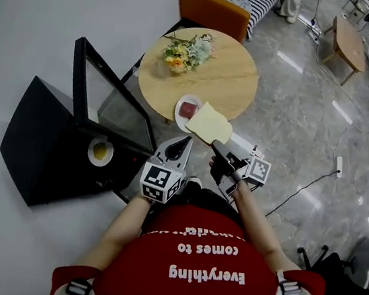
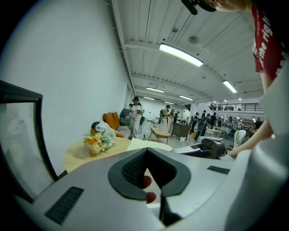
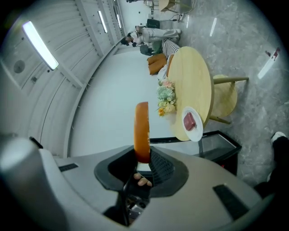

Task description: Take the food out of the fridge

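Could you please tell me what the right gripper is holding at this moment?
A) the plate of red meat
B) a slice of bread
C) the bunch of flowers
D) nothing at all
B: the right gripper has its jaws closed on a slice of bread, while the plate of meat and the flowers lie on the round table.

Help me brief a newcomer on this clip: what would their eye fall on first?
First, the slice of bread gripped in the right gripper, held by the near edge of the round wooden table, close to a plate of red meat. Then, at left, the black fridge with its glass door open and a plate of yellow food inside.
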A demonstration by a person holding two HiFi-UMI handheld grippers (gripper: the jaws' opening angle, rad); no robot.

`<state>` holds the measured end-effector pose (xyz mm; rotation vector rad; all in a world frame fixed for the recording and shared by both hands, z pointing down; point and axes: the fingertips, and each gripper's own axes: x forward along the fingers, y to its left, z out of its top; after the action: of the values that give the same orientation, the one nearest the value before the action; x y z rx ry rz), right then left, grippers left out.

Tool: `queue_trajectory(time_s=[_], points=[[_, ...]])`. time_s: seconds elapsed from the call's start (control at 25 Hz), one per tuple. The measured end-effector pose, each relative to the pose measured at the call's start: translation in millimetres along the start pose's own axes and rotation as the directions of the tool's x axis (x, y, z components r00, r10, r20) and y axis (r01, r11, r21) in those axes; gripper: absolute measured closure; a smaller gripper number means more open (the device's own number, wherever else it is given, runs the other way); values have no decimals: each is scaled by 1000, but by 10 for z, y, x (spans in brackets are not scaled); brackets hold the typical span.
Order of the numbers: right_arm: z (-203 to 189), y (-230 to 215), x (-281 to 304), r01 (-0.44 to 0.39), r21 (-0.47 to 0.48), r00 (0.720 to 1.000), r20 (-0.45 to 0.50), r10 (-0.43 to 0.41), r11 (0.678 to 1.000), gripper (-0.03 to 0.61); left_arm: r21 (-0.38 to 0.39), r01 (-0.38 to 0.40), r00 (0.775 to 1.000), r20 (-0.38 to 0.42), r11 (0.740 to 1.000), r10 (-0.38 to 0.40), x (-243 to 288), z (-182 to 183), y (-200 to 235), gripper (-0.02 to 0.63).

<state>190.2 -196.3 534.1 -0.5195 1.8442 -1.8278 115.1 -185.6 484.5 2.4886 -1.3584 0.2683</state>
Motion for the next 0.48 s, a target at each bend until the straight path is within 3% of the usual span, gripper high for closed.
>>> queue_trajectory(time_s=[0.48], points=[[884,-1005,148,149,153,961,210,-180,977,491,-15,10,996,-87,1000,-12,565,-240,201,607]])
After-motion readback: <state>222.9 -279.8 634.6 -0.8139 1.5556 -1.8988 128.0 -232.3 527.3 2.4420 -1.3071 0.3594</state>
